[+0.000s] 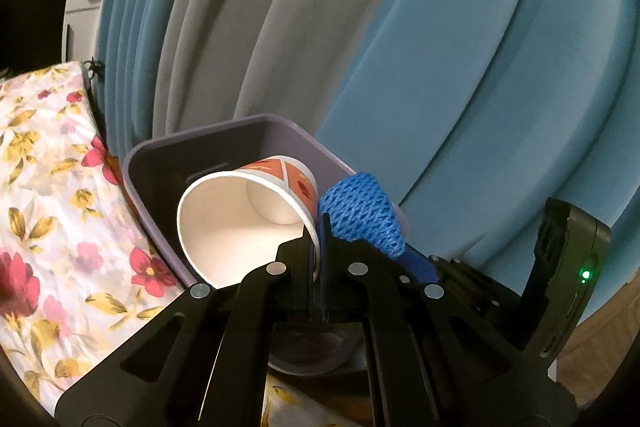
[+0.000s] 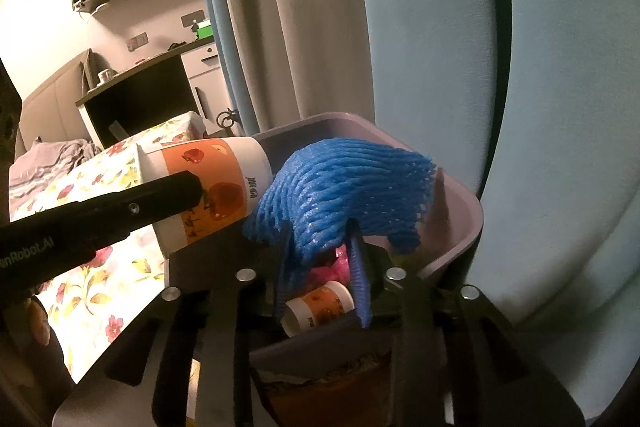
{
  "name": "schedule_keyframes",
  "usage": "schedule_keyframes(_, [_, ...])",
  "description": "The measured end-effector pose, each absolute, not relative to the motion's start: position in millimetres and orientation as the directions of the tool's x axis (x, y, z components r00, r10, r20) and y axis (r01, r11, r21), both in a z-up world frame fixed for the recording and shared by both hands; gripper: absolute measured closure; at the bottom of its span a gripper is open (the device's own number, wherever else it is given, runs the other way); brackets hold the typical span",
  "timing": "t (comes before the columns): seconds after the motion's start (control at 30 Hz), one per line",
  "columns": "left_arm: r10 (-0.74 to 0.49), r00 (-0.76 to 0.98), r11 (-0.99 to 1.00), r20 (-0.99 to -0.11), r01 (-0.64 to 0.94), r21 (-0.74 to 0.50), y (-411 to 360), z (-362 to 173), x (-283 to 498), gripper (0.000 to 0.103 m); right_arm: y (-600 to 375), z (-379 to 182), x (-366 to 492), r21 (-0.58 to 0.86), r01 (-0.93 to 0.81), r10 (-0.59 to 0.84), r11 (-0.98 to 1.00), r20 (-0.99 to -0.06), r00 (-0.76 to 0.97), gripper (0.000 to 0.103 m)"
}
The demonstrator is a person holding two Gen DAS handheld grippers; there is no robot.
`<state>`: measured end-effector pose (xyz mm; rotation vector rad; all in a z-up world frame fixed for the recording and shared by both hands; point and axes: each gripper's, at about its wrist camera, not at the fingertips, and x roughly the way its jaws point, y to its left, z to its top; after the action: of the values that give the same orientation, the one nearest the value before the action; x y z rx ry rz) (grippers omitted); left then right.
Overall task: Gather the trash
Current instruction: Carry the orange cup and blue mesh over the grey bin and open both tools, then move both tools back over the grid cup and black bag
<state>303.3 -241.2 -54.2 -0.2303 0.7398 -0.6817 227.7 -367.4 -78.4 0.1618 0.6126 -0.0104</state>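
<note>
Purple rectangular plastic bin [image 2: 460, 227] beside floral bedspread [image 1: 52, 187], partly filled. Orange-and-white paper cup [image 1: 240, 215] over bin, rim pinched by left gripper [image 1: 318, 259]; light, crushable. Blue foam mesh sleeve [image 2: 340, 195] between parted right gripper [image 2: 320, 247] jaws; soft, springy.

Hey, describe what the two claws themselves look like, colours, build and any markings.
Both are matte black. The left claw has flat slotted linkage arms joined by round silver pins. The right claw shares that linkage and has ribbed blue pads on its fingers. In the right wrist view, white lettering ending "nRobot.AI" runs along the left claw's body. A black module beside the left claw shows a small green light.
</note>
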Motion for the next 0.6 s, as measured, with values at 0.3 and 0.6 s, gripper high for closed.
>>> schedule_keyframes(0.3, [-0.653,0.521,0.755,-0.549,0.498,-0.426,-240,-57,307,0.075,-368,-83,227,0.141,0.070,0.027,0.988,-0.589,0.807,0.059])
schedule_keyframes(0.6, [-0.620,0.613,0.781,-0.490,0.422,-0.460,-200,-40,293,0.013,-373,-83,220,0.153,0.085,0.021,0.985,-0.586,0.810,0.047])
